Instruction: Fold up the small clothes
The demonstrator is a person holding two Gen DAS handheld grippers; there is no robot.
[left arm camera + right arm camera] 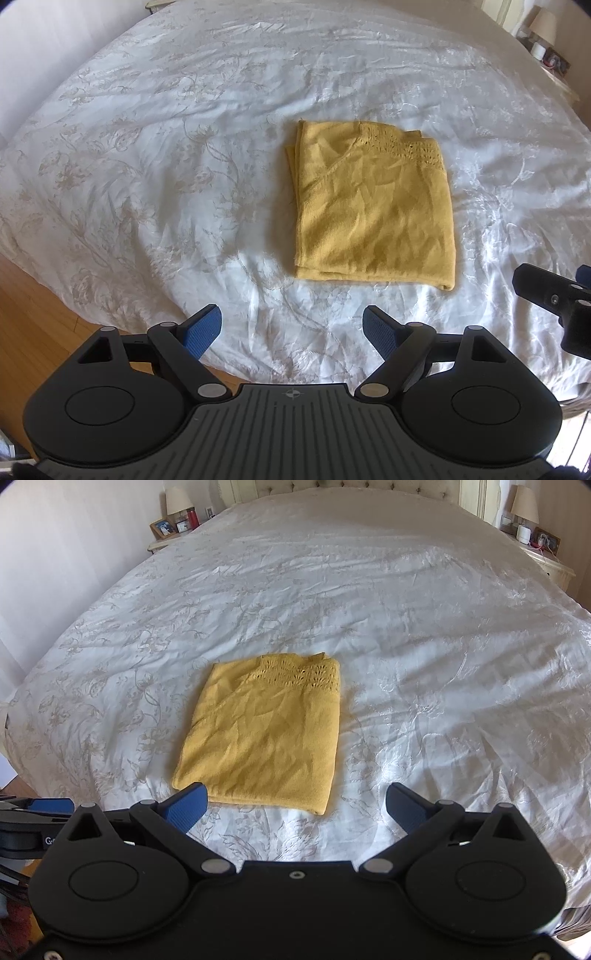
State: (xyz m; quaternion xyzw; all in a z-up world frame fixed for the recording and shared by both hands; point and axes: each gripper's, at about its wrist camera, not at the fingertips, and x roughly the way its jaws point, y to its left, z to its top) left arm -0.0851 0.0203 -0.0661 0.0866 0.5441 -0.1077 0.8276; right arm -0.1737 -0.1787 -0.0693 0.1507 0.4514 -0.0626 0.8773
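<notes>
Left wrist view: your left gripper (291, 328) hangs over the near edge of the bed (184, 155), jaws spread wide with nothing between the blue pads (201, 330). The yellow garment (373, 206) lies folded into a flat rectangle ahead and to the right, clear of the pads; your right gripper (554, 295) pokes in at the right edge. Right wrist view: your right gripper (295, 808) is also wide open and empty. The garment (262, 731) sits just ahead, its near left corner just behind the left pad (186, 808); contact can't be told.
</notes>
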